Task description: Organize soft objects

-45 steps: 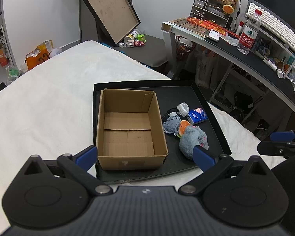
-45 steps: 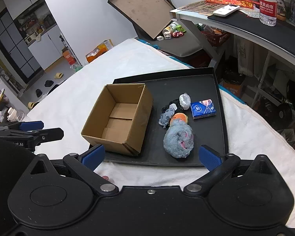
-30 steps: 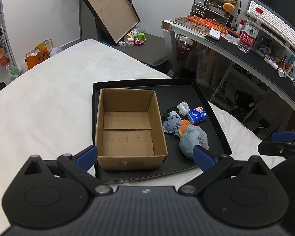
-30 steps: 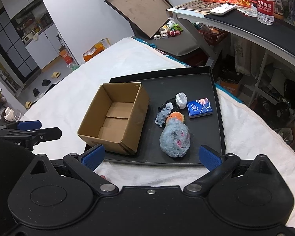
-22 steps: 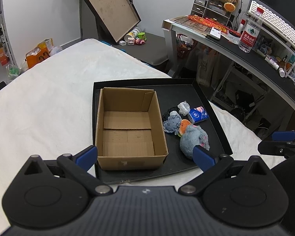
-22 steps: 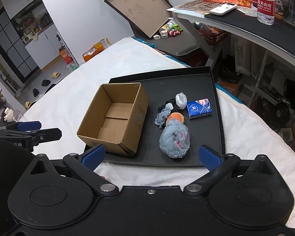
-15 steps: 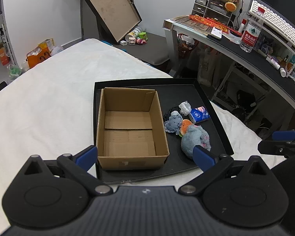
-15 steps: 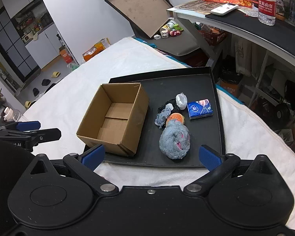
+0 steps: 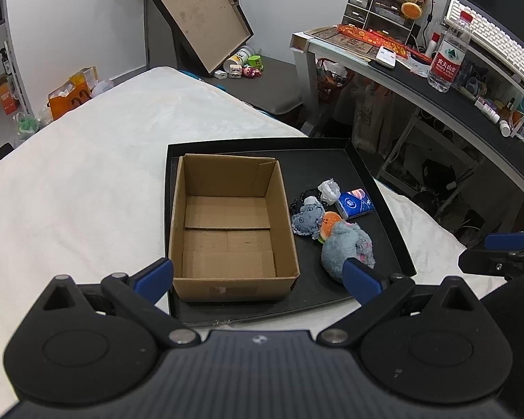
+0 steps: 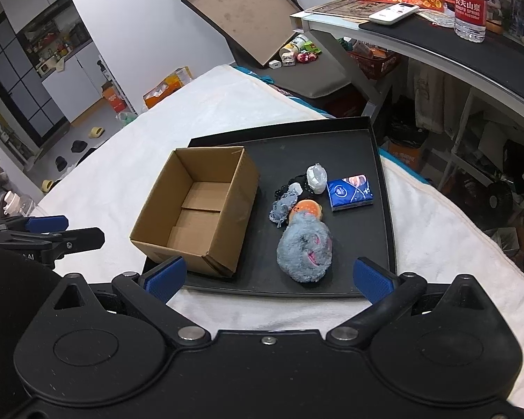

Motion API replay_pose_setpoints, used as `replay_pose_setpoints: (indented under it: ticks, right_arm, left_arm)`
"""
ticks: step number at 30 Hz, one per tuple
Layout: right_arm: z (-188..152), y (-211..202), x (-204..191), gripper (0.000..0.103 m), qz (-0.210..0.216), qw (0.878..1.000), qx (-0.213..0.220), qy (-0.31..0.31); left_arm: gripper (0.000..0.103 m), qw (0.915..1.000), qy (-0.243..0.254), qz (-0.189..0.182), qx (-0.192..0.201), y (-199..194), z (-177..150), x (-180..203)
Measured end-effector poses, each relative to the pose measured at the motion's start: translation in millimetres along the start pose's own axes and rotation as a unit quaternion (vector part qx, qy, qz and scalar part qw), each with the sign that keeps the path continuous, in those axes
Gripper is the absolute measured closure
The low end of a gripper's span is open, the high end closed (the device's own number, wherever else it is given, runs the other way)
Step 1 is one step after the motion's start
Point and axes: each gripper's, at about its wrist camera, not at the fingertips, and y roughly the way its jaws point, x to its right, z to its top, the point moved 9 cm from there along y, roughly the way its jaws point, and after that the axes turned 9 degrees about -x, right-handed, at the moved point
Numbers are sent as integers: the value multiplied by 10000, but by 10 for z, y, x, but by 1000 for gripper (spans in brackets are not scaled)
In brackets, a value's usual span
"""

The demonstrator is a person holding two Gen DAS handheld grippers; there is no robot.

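Observation:
An empty open cardboard box (image 9: 227, 223) (image 10: 199, 209) stands on the left of a black tray (image 9: 332, 157) (image 10: 359, 244) on a white bed. To its right lie a fluffy grey-blue plush (image 9: 346, 248) (image 10: 305, 248), a small burger toy (image 9: 326, 225) (image 10: 307, 207), a grey knitted toy (image 9: 307, 214) (image 10: 283, 204), a white wad (image 9: 329, 188) (image 10: 316, 176) and a blue tissue pack (image 9: 354, 204) (image 10: 351, 192). My left gripper (image 9: 258, 277) is open and empty, near the tray's front edge. My right gripper (image 10: 267, 279) is open and empty, just before the plush.
The white bed (image 9: 87, 174) spreads to the left. A desk (image 9: 436, 87) with a water bottle (image 9: 449, 59) and keyboard stands to the right. A large box lid (image 9: 199, 14) leans on the far wall.
Both grippers have shifted slightly; the tray and its objects sit a little differently in view. Nothing was grasped or moved.

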Motion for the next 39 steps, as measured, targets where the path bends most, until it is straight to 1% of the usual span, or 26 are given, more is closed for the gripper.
replay_pose_setpoints:
  ticks: [13,25,29,33,39]
  right_arm:
    - [8,2,48,0,-4,10000,2,10]
    - [24,92,100,0,-53,9999,-84,42]
    - [48,136,122,0,-82,9999,-82,73]
    - [64,201,136,0,-123,9999,-98,64]
    - [78,314,179,0,-174,9997,-154,106]
  left_arm:
    - [1,10000,14,3,-62,24,44,49]
    - [1,10000,35,-3,-91,75,68,43]
    - [1,10000,1,-27,-91,120,102,-6]
    - [1,9999,3,53,-118,206,111,-62]
    - [1,9998,-1,70,-187,346,96,-192]
